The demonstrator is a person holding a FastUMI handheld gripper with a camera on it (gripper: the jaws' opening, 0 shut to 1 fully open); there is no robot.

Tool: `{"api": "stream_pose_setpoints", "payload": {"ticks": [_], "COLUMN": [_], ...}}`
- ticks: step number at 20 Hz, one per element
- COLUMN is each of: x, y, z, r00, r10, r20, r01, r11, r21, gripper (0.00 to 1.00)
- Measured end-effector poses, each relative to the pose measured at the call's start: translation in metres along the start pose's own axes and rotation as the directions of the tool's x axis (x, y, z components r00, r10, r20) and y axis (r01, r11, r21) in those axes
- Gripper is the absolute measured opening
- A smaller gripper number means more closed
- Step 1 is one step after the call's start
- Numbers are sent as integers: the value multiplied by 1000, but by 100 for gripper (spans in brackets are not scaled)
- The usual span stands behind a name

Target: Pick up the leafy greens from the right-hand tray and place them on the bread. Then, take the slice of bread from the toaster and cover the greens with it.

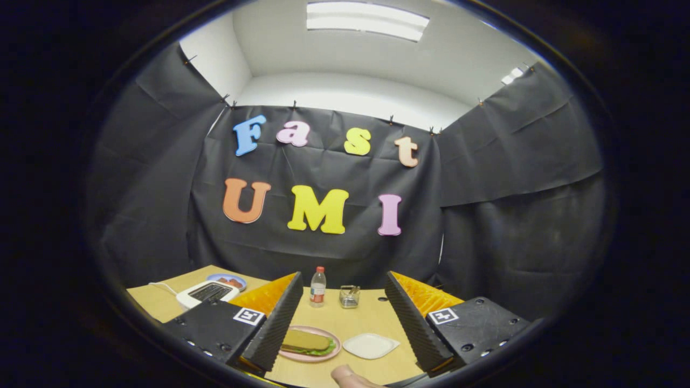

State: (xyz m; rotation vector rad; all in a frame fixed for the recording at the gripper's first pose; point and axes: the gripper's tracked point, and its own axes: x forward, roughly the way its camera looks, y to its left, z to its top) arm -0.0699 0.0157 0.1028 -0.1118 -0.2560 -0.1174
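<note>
From left to right we see the toaster [207,292] at the desk's [350,323] far left, then a pink plate [310,353] just ahead of the left finger, carrying the sandwich [306,341]: a bread slice lying lengthwise across the greens. An empty white tray [371,345] sits beside it. The hand-held gripper [342,315], held level above, is released and grasps nothing; we judge the task finished.

No readable text; the bottle [318,286] label is perhaps too small to read.
</note>
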Motion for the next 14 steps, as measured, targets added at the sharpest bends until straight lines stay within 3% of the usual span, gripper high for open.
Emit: {"api": "stream_pose_setpoints", "payload": {"ticks": [14], "x": [5], "y": [1], "z": [-8], "r00": [1000], "r10": [1], "r20": [-23], "r01": [-1], "r11": [1000], "r21": [4], "gripper": [94]}}
